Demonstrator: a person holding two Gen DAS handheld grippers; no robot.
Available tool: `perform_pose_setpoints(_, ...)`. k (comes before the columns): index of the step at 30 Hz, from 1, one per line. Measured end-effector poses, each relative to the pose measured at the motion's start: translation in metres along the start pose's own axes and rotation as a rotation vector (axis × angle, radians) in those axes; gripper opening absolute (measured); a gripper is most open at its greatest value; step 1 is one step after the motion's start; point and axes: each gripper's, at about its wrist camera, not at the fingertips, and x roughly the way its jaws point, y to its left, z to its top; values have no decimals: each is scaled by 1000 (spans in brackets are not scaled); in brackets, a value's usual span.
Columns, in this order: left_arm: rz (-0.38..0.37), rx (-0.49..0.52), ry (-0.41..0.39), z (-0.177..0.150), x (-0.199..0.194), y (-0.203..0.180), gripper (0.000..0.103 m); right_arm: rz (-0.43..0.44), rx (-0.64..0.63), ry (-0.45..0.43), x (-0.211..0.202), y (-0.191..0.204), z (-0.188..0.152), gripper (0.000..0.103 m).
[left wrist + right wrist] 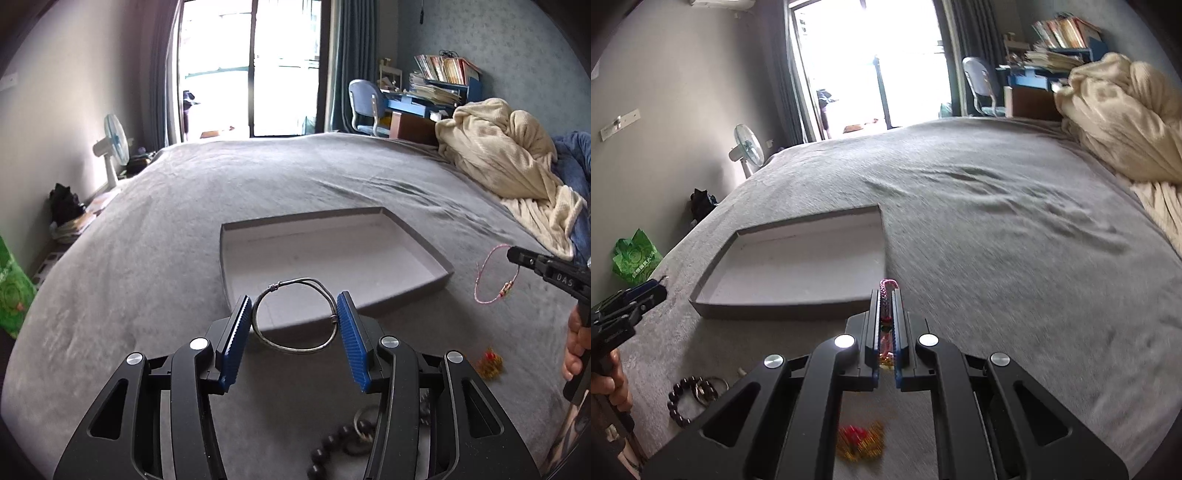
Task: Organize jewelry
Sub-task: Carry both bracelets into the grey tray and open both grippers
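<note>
The left tongs (295,314) are half open, pressing on both sides of a silver bangle (295,317), and the right tongs (886,295) are shut tight on a pink string bracelet (888,286); both are in the air near the front edge of the grey tray (439,264) on the bed (184,206). I think it is best to carry each one over the empty tray, go low, then let go. I count two tongs, one tray, one dark bead bracelet (681,402) and one red and gold charm (862,441) left on the bed.
</note>
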Motion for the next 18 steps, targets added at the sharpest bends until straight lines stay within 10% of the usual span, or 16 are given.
perform_pose_setpoints(18, 9, 8, 72, 39, 82, 11, 49, 150, -156, 66, 103, 107, 60, 5)
